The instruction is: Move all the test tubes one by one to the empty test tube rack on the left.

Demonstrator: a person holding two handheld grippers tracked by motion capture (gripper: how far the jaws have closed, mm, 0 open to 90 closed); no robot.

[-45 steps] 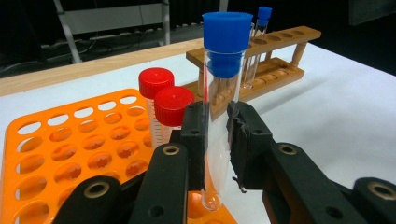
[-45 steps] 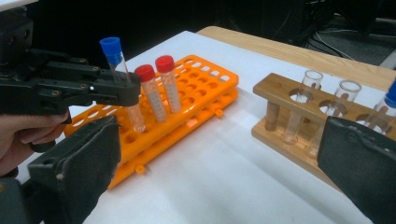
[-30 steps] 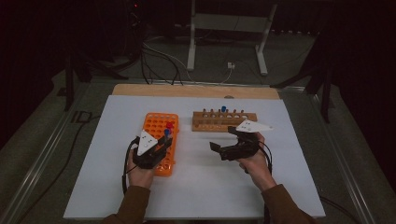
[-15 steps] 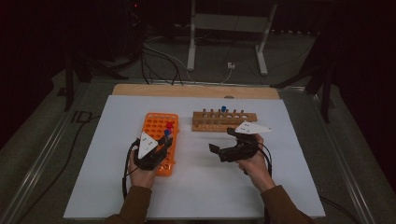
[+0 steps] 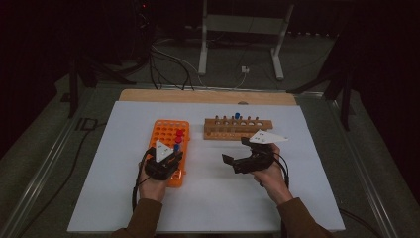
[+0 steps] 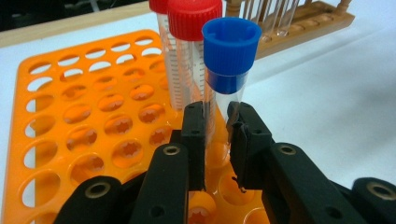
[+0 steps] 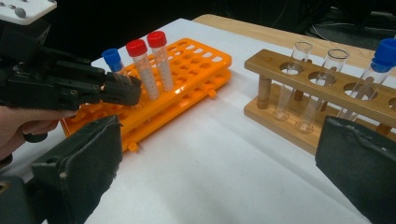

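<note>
My left gripper (image 6: 217, 114) is shut on a clear tube with a blue cap (image 6: 231, 51), gripping the glass below the cap. The tube stands upright over the near right part of the orange rack (image 6: 70, 116), right beside two red-capped tubes (image 6: 191, 28) seated in it. From above, the left gripper (image 5: 173, 153) sits over the orange rack (image 5: 163, 131). My right gripper (image 5: 235, 150) hovers open and holds nothing in front of the wooden rack (image 5: 237, 130). In the right gripper view its jaws stand wide apart around bare table (image 7: 219, 154), facing the left gripper (image 7: 123, 88).
The wooden rack (image 7: 308, 74) holds empty glass tubes (image 7: 292, 70) and one blue-capped tube (image 7: 385, 53). A white sheet (image 5: 307, 188) covers the table, with a wooden strip (image 5: 208, 96) along its far edge. Cables and a metal stand lie on the floor beyond.
</note>
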